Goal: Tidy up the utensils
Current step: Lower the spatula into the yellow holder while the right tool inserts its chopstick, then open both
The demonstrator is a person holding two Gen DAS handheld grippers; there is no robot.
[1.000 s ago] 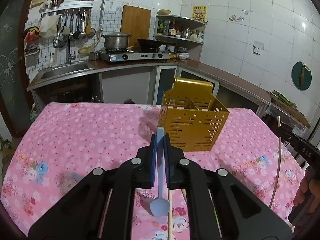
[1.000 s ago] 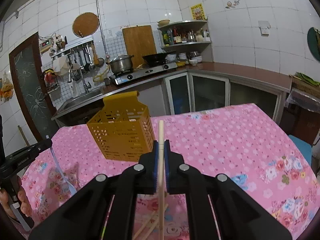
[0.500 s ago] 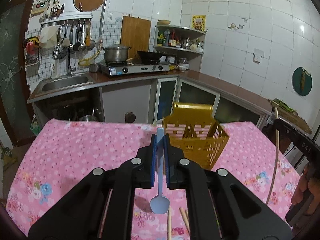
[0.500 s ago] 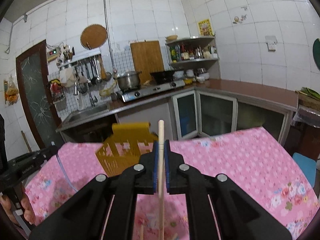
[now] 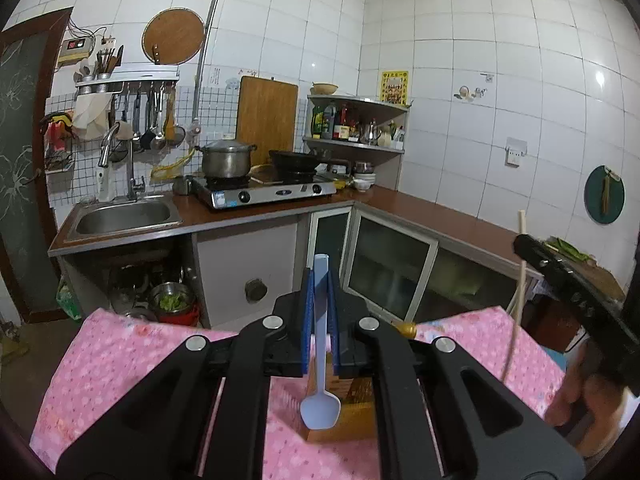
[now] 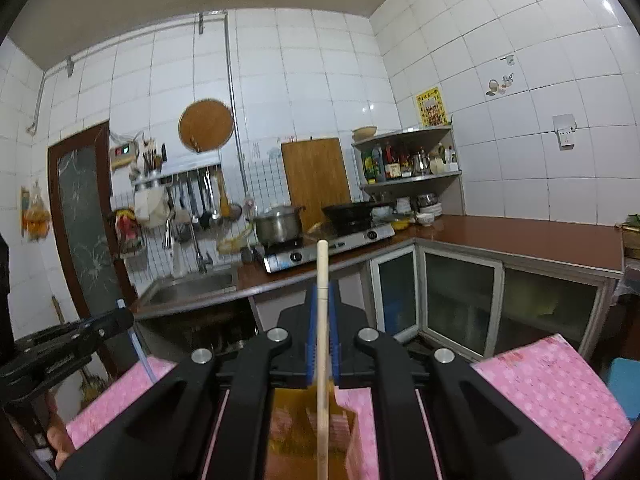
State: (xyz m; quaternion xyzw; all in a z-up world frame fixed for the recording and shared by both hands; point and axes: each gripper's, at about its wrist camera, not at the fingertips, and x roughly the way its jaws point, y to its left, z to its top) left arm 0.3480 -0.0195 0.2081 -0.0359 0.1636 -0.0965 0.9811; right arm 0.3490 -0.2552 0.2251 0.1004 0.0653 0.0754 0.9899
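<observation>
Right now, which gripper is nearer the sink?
Left, as far as these views show. The left gripper, shut on the blue spoon, is on the sink side of the table; the right gripper, clamping a chopstick, is farther from it.

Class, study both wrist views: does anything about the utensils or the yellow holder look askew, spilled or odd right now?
Nothing stands out. The left gripper is shut on a blue spoon, hanging bowl down; the right gripper is shut on a chopstick, held upright. Both hang above the yellow holder, which is mostly hidden behind the grippers. No spill or damage shows.
</observation>
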